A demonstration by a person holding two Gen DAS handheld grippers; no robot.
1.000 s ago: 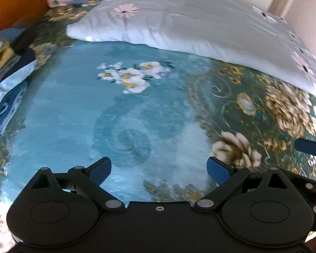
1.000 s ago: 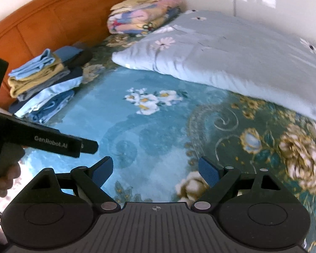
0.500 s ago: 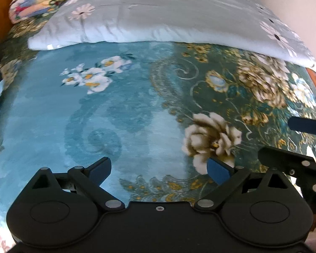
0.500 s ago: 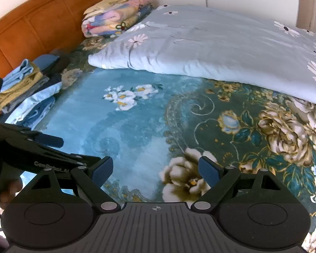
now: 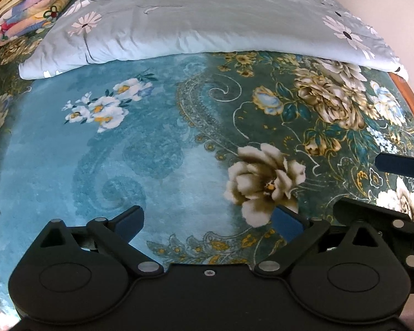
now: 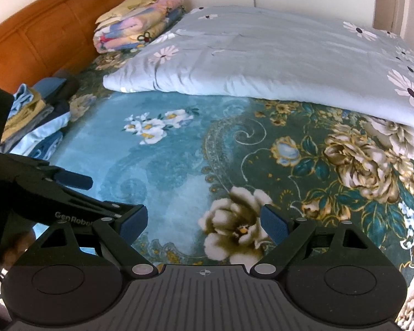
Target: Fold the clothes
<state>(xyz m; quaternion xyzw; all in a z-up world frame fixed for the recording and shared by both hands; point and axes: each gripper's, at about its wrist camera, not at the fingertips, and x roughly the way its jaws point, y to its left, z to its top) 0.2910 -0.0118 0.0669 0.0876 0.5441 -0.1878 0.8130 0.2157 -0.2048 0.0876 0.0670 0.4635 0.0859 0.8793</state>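
So the biggest thing here is the bed (image 6: 162, 165), covered in a teal floral blanket (image 5: 157, 165), which takes up basically the whole view. Lying across the far side, from about 10 to 2 o'clock, is a pale blue quilt (image 6: 262, 60) with daisies on it. At 11 o'clock against the headboard (image 6: 41, 35) there's a folded colourful blanket (image 6: 132, 33).

The clothes themselves are the small stack (image 6: 33, 121) over at 9 o'clock in the right wrist view: blue, yellow, grey and navy pieces, already folded flat by the look of it. Nothing unfolded is in sight on the open blanket, so I can't tell which garment is next.

Left gripper (image 5: 207, 220) is spread wide with nothing between the pads. Right gripper (image 6: 204, 220), same deal, wide apart and empty. They hover side by side over the near edge of the bed, each poking into the other's view.

My guess on handling: light, floppy fabric, zero stiffness, nothing fragile. It'll sag and bunch, so pinch at a hem or corner with both tongs and keep it taut.
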